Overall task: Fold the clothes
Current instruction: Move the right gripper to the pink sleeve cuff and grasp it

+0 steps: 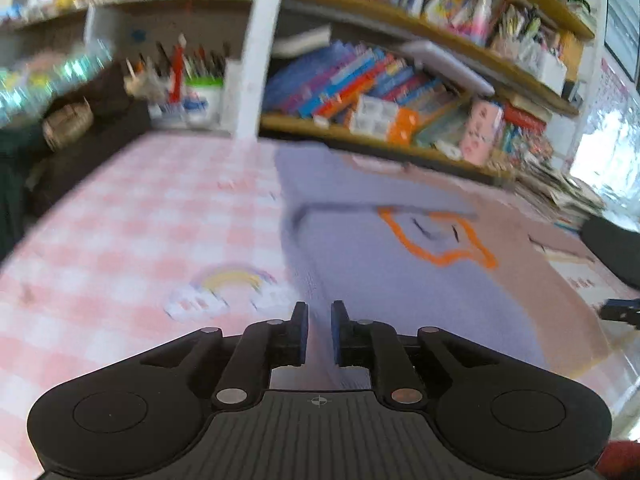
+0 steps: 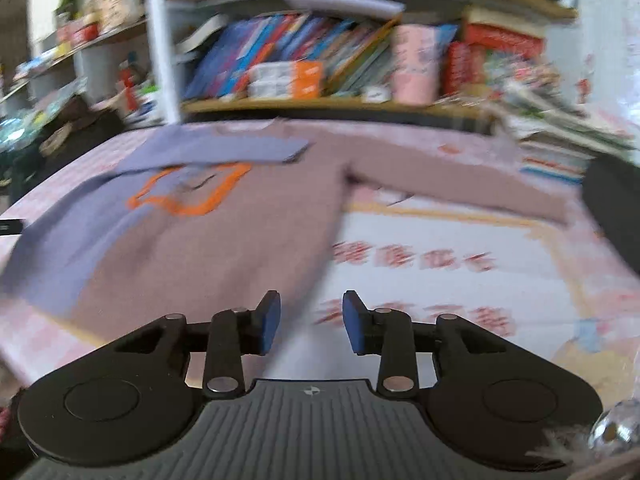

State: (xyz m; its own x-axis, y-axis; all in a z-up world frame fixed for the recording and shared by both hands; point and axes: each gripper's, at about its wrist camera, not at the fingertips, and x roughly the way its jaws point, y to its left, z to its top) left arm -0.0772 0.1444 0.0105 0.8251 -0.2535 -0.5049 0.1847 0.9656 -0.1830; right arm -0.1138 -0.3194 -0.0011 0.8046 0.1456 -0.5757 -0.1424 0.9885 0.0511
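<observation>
A sweater [image 1: 400, 280], purple on one half and mauve on the other with an orange outline on the chest, lies flat on the table. Its purple sleeve [image 2: 216, 148] is folded across the chest, and the mauve sleeve [image 2: 460, 188] stretches out to the right. My left gripper [image 1: 320, 312] hovers at the sweater's left edge. Its jaws stand a narrow gap apart, with the purple edge running under that gap and nothing pinched. My right gripper [image 2: 310, 300] is open wider over the sweater's [image 2: 208, 264] right side edge, holding nothing. Both views are motion-blurred.
A pink checked tablecloth [image 1: 120, 220] with a rainbow print covers the table. A white mat with red characters [image 2: 420, 260] lies right of the sweater. Book-filled shelves [image 2: 320, 104] line the far edge, with a paper stack [image 2: 560, 140] and a dark object [image 2: 612, 208] at the right.
</observation>
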